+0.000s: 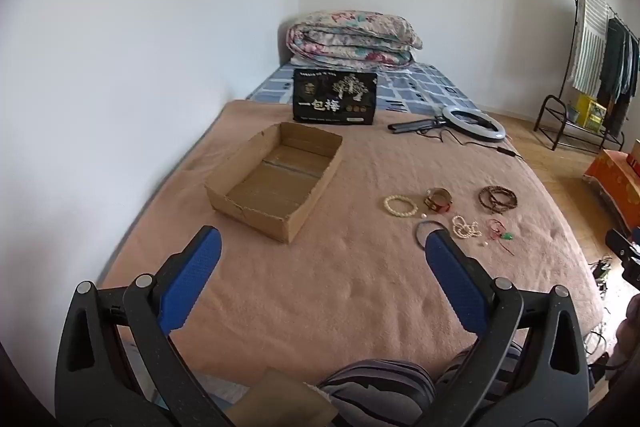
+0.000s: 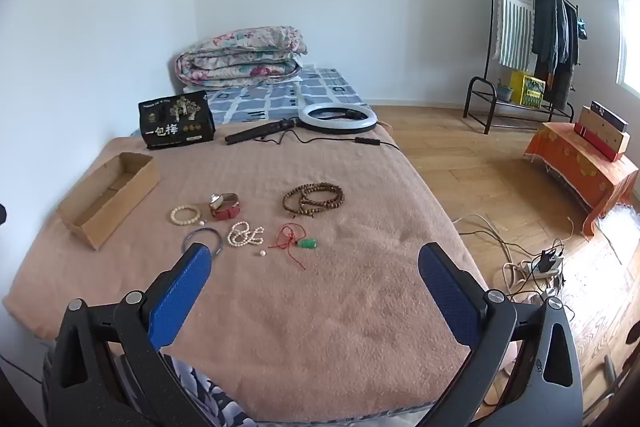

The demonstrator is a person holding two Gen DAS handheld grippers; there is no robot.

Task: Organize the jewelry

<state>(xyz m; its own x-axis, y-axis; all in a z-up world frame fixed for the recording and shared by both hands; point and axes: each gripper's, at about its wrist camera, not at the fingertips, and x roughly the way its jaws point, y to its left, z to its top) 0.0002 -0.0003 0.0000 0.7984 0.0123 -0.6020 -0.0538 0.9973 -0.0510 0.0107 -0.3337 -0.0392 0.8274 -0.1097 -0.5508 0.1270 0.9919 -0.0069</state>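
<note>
An empty cardboard box [image 1: 276, 179] [image 2: 108, 195] lies on the pink blanket. Right of it lie a cream bead bracelet [image 1: 400, 205] [image 2: 185, 215], a red-strap watch [image 1: 438, 200] [image 2: 225, 206], a brown bead string [image 1: 498, 198] [image 2: 314, 199], a pearl string [image 1: 466, 227] [image 2: 245, 234], a thin blue bangle [image 1: 424, 229] [image 2: 202, 239] and a red cord with a green pendant [image 1: 502, 233] [image 2: 298, 242]. My left gripper [image 1: 322, 245] is open and empty above the blanket. My right gripper [image 2: 314, 263] is open and empty, just short of the jewelry.
A black printed bag [image 1: 335, 101] [image 2: 177, 125] and a ring light on its stand [image 1: 472, 123] [image 2: 338, 118] lie further back, a folded quilt [image 2: 240, 61] beyond. Right of the bed are wood floor, cables [image 2: 532, 263], a clothes rack [image 2: 524, 39] and an orange-covered table [image 2: 580, 167].
</note>
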